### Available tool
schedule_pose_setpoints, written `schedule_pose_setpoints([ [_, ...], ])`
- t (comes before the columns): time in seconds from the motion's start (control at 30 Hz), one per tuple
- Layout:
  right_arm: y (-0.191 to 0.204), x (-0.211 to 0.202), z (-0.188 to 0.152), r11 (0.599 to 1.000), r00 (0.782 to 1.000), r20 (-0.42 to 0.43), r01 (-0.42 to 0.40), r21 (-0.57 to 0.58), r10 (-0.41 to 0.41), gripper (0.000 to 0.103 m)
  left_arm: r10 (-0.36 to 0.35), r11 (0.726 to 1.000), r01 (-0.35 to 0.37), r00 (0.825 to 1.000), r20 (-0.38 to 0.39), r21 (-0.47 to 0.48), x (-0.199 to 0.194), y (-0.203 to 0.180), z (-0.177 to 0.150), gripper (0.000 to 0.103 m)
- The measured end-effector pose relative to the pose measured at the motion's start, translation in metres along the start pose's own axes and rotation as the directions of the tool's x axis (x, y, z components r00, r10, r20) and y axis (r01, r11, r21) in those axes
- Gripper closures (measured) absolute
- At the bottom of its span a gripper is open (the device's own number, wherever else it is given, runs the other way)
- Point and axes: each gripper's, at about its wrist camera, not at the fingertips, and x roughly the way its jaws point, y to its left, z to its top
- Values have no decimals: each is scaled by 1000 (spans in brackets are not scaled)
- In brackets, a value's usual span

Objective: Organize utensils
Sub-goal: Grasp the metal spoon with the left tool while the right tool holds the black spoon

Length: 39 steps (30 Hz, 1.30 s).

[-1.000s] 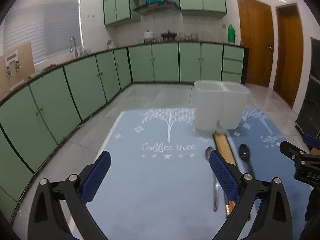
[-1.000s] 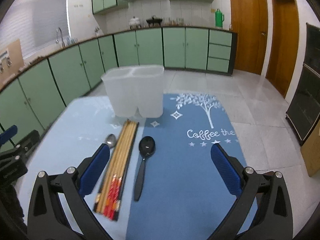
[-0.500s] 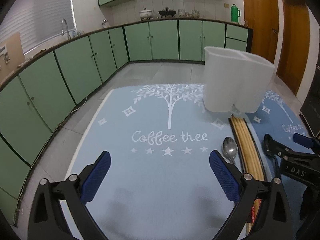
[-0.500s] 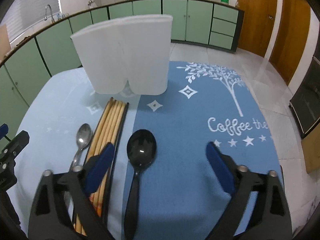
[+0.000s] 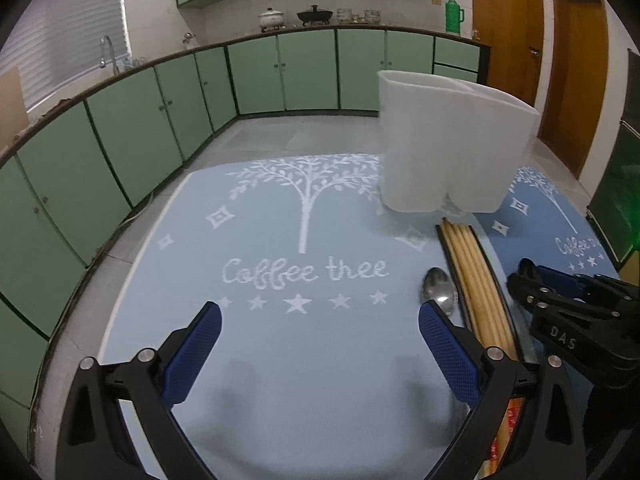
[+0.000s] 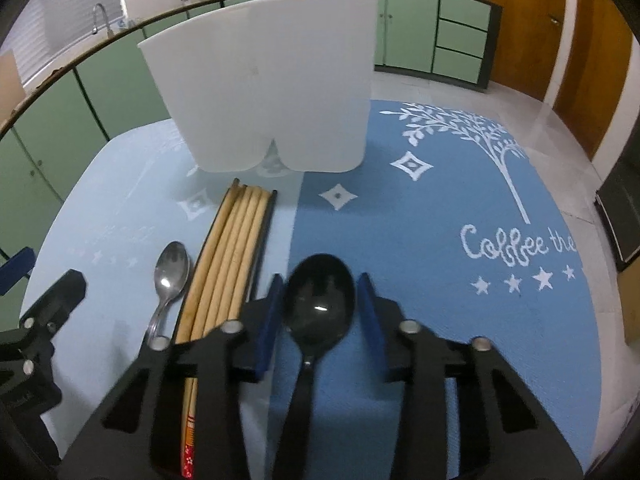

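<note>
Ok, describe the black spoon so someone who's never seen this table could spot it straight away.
Find the white two-compartment holder at the back of the blue "Coffee tree" mat. In front of it lies a row of utensils: a metal spoon, a bundle of chopsticks, then the black spoon on the darker blue. It is the only all-black utensil.

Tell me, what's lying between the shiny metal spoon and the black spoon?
A bundle of wooden chopsticks lies between the metal spoon and the black spoon, side by side on the mat. The right wrist view shows it best.
</note>
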Motion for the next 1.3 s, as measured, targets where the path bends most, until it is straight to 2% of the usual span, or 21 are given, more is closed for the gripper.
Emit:
schedule_pose_setpoints([
  [0.17, -12, -5, 0, 1000, 1000, -10, 2, -12, -2, 69, -49, 998, 49, 999, -13, 31, 2, -16, -2, 6],
  [0.27, -20, -6, -1, 1000, 1000, -12, 5, -15, -5, 69, -52, 996, 54, 998, -35, 67, 9, -28, -3, 6],
  [0.43, -29, -7, -2, 1000, 1000, -8, 3, -18, -3, 69, 19, 993, -4, 992, -121, 119, 32, -43, -9, 6],
  [0.6, -27, -6, -6, 999, 1000, 1, 16, -37, -16, 69, 19, 996, -7, 991, -133, 93, 39, -40, -7, 5],
  [0.7, -27, -8, -9, 998, 999, 7, 41, -50, -40, 69, 66, 995, -57, 990, -123, 77, 40, -26, -7, 5],
  [0.83, -36, -11, -11, 995, 996, 13, 84, -61, -83, 69, 68, 998, -65, 989, -129, 25, 39, -4, -5, 5],
  [0.97, -39, -9, -7, 993, 997, 8, 72, -89, -72, 67, 30, 1000, -30, 991, -130, 1, 37, -1, 0, 7],
  [1.07, -46, -8, 0, 997, 999, -10, 31, -67, -32, 59, 6, 1000, -7, 993, -117, -10, 38, -6, 7, 6],
  [1.13, -54, -6, 7, 1000, 1000, -22, 2, -30, -2, 55, 7, 1000, -7, 993, -119, -3, 43, -8, 14, 6],
  [1.3, -56, -1, 20, 1000, 999, -48, 0, -11, 0, 53, 30, 999, -25, 989, -144, 33, 59, -20, 23, 6],
])
